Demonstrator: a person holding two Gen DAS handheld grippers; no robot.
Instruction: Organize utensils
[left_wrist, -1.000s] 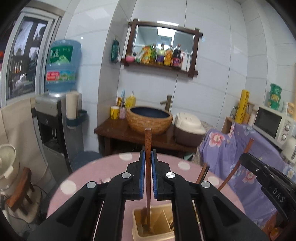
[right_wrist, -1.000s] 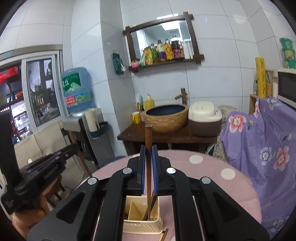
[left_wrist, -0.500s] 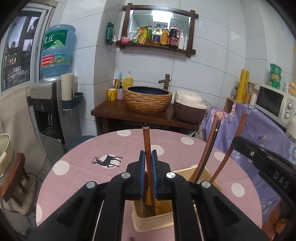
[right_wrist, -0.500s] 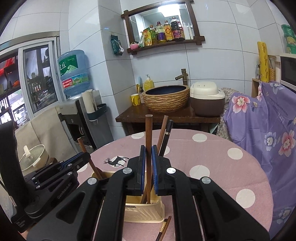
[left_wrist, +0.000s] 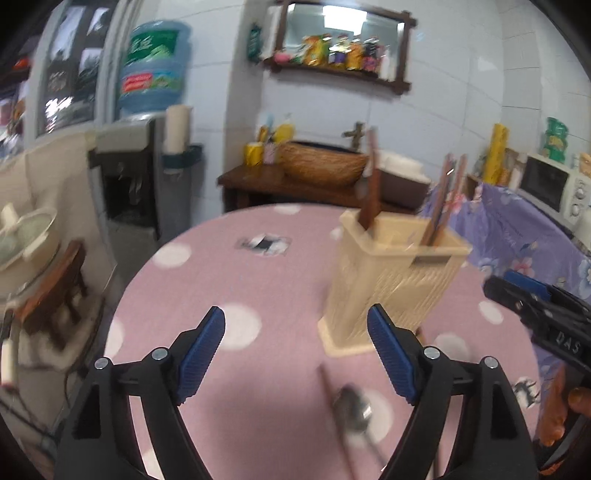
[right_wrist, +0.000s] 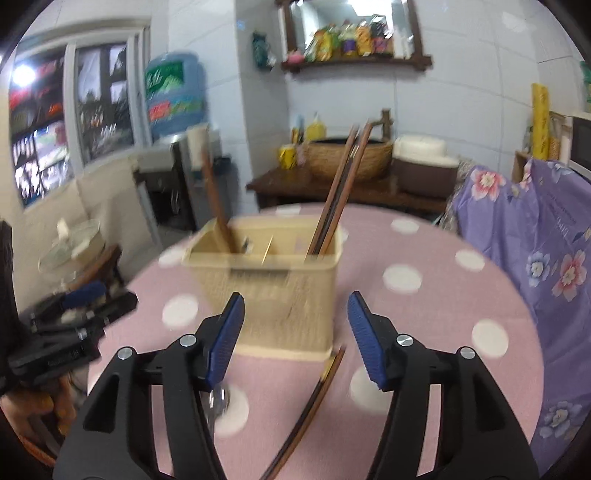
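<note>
The round bench (left_wrist: 236, 280), under a pink cloth with white dots, carries a cream slatted utensil holder (left_wrist: 391, 284) that serves as the landmark here. Standing in the holder are a wooden-handled utensil (right_wrist: 218, 199) in its left compartment as the right wrist view shows it, and a pair of dark chopsticks (right_wrist: 340, 188) leaning out of its right compartment.

The left gripper (left_wrist: 295, 350) hangs on the near side of the holder, to its left; its jaws have just been opening and its blue fingers (left_wrist: 201, 354) stand spread wide with nothing between them. The right gripper (right_wrist: 295, 336) sits just in front of the holder; its jaws have likewise just been opening, and they are parted with nothing pinched.

On the cloth on the near side of the holder lie another pair of chopsticks (right_wrist: 314, 402), starting close by the holder's base, and a metal spoon (left_wrist: 352, 406) beside them; blur hides the spoon's handle.

The step in hand appears to be the release of two utensils into the holder and the drop toward the loose ones. Next, each gripper needs to settle low over the cloth, straddle a thin item squarely and close on it without skidding it away.
</note>
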